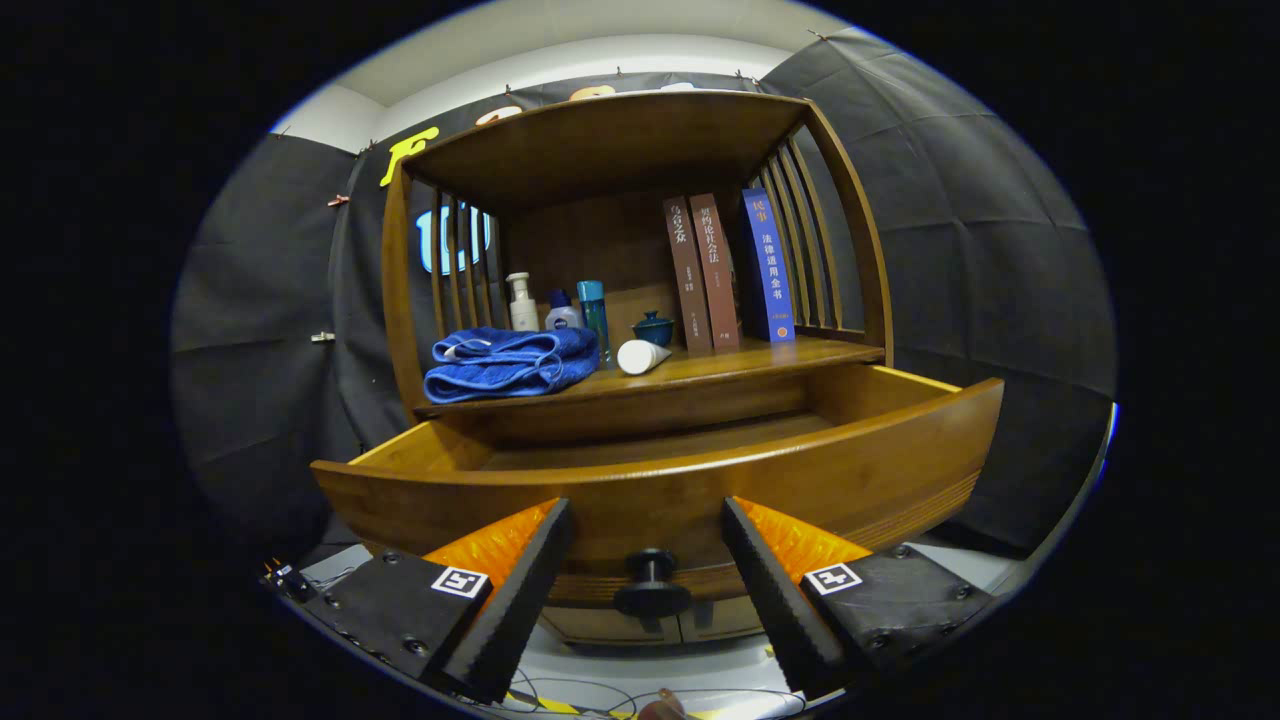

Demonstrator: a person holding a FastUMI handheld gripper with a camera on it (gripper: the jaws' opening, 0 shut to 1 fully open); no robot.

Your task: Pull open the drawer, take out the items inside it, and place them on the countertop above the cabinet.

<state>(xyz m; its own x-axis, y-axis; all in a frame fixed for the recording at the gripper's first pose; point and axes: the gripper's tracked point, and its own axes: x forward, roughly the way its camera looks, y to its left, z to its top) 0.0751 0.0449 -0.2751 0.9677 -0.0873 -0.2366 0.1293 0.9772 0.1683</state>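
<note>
The drawer is seen pulled well out of the cabinet, its curved front just ahead of the fingers. The knob sits between the fingers, clear of both. The gripper is spread wide and nothing is held.

The drawer's floor is largely hidden behind its front; only a strip near the back is shown, and no item can be made out there. Whether anything lies inside cannot be told from this angle.

On the countertop above the drawer, a towel lies at the left front edge, a tube on its side near the middle front, bottles and a small bowl behind, and books upright toward the right back.

The step in hand is judged to be the end of the pull or the start of the reach. To do it well, the gripper should be lifted clear of the knob and raised above the front rim, so the inside can be looked into before any descent. Bare countertop at the right front would suit placing.
</note>
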